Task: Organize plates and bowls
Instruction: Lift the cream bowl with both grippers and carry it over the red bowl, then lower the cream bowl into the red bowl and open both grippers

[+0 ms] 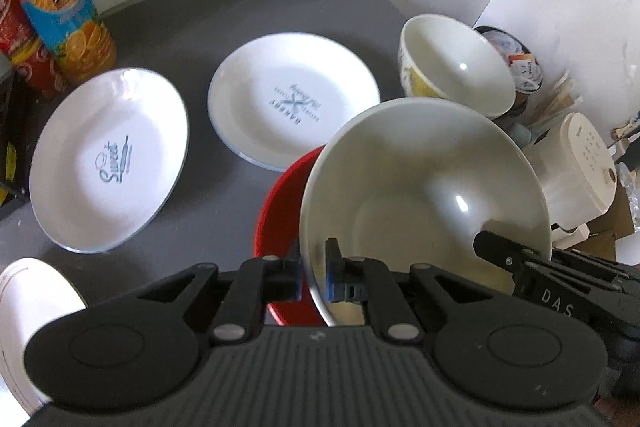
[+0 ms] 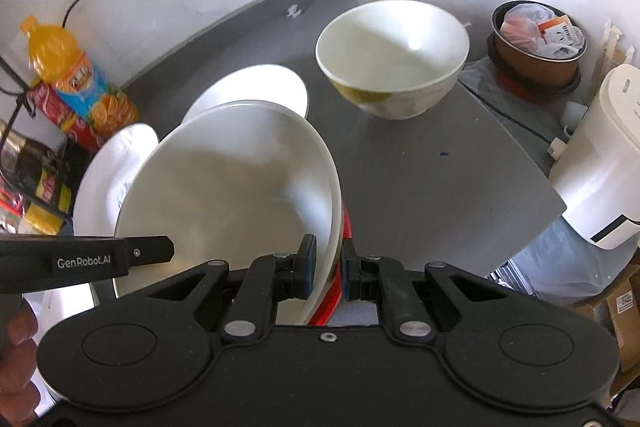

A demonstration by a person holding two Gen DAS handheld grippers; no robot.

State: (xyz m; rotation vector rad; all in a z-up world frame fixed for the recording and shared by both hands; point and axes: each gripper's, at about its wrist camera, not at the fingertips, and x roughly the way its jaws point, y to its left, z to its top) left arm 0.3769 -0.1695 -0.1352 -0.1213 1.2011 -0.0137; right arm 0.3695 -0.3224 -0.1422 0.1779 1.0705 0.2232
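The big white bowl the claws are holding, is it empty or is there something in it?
Empty. The white bowl shows only a bare glossy inside with a light glint; both views show nothing in it.

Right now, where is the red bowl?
The red bowl sits directly beneath the big white bowl both grippers are pinching, near the table's front edge, just in front of the two printed plates.

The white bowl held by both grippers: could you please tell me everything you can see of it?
The white bowl looks like glossy glazed ceramic, plain inside, empty, with a light glint. It is wide, round and tilted. The left gripper is shut on its near rim and the right gripper is shut on the opposite rim. It sits over a red bowl, seemingly nested in it, above the grey counter.
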